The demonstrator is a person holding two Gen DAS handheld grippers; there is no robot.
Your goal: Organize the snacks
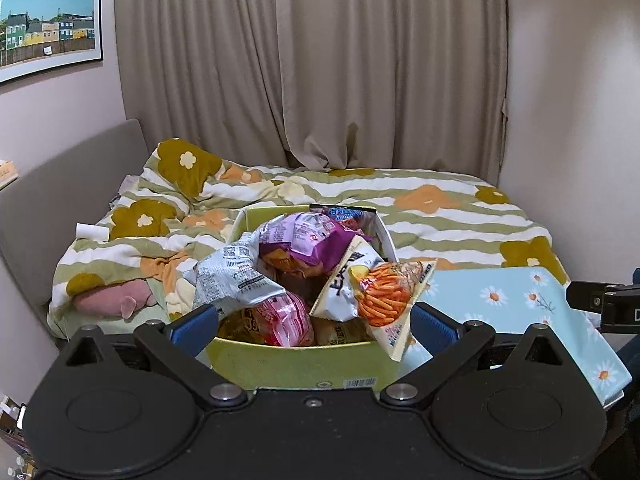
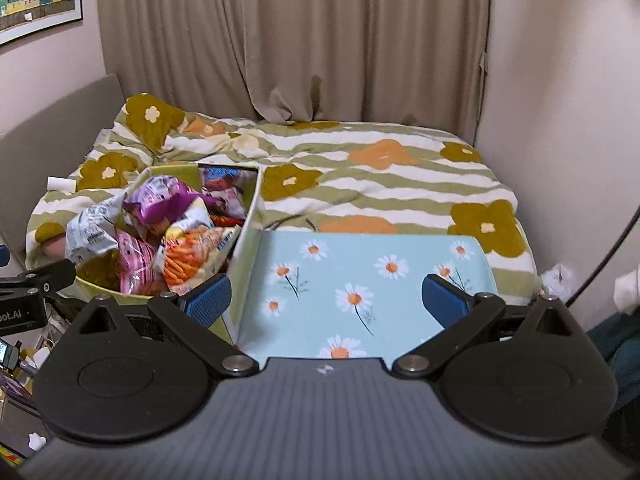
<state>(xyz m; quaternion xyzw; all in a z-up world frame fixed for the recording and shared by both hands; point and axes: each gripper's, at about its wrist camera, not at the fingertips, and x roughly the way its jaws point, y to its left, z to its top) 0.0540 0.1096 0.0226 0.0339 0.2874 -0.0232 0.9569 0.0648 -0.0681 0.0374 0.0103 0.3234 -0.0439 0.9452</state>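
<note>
A yellow-green box (image 1: 296, 364) stands on the near edge of the bed, full of snack bags: a grey-white bag (image 1: 232, 272), a purple bag (image 1: 308, 240), a pink bag (image 1: 280, 320) and a bag of orange sticks (image 1: 384, 296) that hangs over the right rim. My left gripper (image 1: 314, 326) is open, its blue pads either side of the box's near wall, holding nothing. The box also shows in the right wrist view (image 2: 244, 248). My right gripper (image 2: 326, 300) is open and empty above a light blue daisy-print board (image 2: 360, 276) lying right of the box.
The bed has a green-striped flowered duvet (image 1: 440, 216) with a pink plush (image 1: 116, 300) and a white roll (image 1: 92, 232) at its left. Beige curtains (image 1: 312, 64) hang behind. A wall stands close on the right (image 2: 560, 120). The headboard (image 1: 60, 184) is on the left.
</note>
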